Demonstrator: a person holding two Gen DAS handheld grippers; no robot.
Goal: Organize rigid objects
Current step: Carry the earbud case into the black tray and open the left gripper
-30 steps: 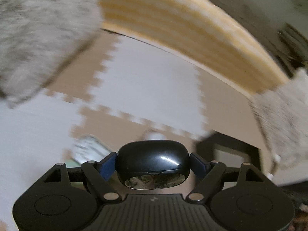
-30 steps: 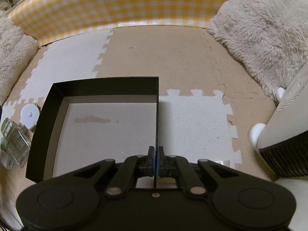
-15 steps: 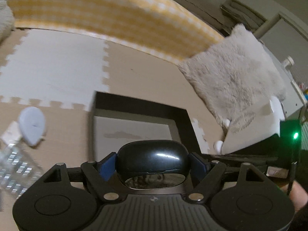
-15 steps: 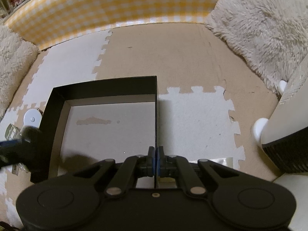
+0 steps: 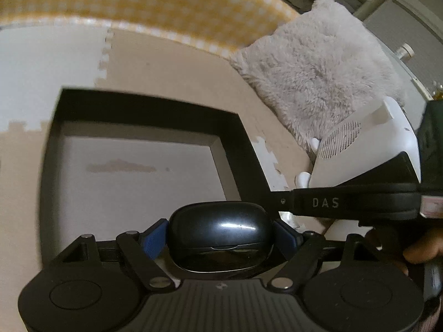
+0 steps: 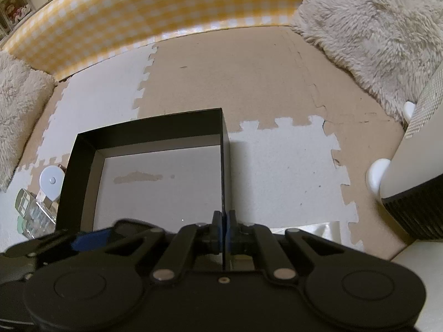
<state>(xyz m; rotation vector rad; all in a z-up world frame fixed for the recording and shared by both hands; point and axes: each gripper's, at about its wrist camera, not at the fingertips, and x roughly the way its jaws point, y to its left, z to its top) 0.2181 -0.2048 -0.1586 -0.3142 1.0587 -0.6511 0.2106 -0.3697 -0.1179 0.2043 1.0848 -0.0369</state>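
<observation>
The mat [image 6: 249, 83] carries a black box [image 6: 83, 171] at centre. The right gripper [image 6: 223, 227] pinches the box's right wall at 6 o'clock. The left gripper [image 5: 220, 235] clamps a black case [image 5: 220, 229] over the box's near edge. A white disc [image 6: 51, 179] lies at 9 o'clock, beside the box.

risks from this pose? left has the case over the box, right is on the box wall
1. The glossy black case is pinched only at its rounded ends by the left hand-held gripper; it might squirt out.
2. The right hand-held gripper clamps the black box by one thin wall, so a bump from the left could tilt it.
</observation>
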